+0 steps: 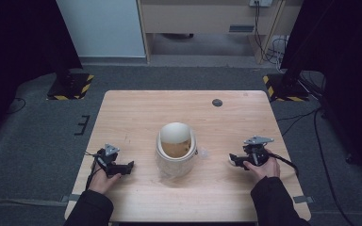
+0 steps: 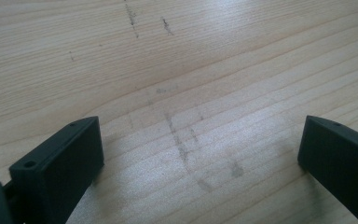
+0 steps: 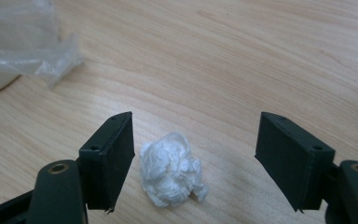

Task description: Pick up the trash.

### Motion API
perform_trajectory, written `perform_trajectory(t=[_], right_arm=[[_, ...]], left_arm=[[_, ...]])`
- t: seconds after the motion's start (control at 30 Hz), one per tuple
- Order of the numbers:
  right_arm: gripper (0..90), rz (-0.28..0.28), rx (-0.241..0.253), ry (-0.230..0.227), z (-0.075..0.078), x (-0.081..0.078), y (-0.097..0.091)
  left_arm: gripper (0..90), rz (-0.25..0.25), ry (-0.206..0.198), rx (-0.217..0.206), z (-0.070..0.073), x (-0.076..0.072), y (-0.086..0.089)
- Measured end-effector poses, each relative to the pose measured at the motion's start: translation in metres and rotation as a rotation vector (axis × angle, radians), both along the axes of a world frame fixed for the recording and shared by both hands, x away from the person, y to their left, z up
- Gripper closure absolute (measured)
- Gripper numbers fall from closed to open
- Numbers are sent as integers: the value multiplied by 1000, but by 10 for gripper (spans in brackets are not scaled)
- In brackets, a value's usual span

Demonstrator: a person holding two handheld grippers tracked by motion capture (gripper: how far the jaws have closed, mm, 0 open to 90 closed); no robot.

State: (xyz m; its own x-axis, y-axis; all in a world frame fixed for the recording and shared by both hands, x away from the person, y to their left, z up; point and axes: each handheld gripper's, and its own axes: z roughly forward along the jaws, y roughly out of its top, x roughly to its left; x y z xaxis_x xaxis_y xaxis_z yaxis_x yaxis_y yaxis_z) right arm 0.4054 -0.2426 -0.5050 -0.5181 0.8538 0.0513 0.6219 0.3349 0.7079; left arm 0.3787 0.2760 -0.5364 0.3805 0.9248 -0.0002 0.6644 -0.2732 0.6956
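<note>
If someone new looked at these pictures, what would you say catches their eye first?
Most striking is the white bin with its clear plastic liner, standing in the middle of the wooden table. Next is the crumpled white paper ball lying on the table between the open jaws of the right gripper, nearer one jaw. The left gripper is open over bare wood.

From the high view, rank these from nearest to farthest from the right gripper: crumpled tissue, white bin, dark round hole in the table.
1. Crumpled tissue: between the jaws of the right gripper.
2. White bin: table centre, toward the left gripper's side.
3. Dark round hole: near the table's far edge.
</note>
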Motion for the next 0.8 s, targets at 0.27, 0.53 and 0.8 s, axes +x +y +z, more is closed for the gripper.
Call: perform_trajectory(t=[0.27, 0.53, 0.8], right_arm=[[367, 26, -19, 46, -3, -3, 2], [448, 50, -43, 93, -6, -5, 6], [548, 62, -77, 110, -10, -5, 10]], left_arm=[[0, 0, 0, 0, 0, 0, 0], [0, 0, 0, 0, 0, 0, 0], [0, 0, 0, 0, 0, 0, 0]])
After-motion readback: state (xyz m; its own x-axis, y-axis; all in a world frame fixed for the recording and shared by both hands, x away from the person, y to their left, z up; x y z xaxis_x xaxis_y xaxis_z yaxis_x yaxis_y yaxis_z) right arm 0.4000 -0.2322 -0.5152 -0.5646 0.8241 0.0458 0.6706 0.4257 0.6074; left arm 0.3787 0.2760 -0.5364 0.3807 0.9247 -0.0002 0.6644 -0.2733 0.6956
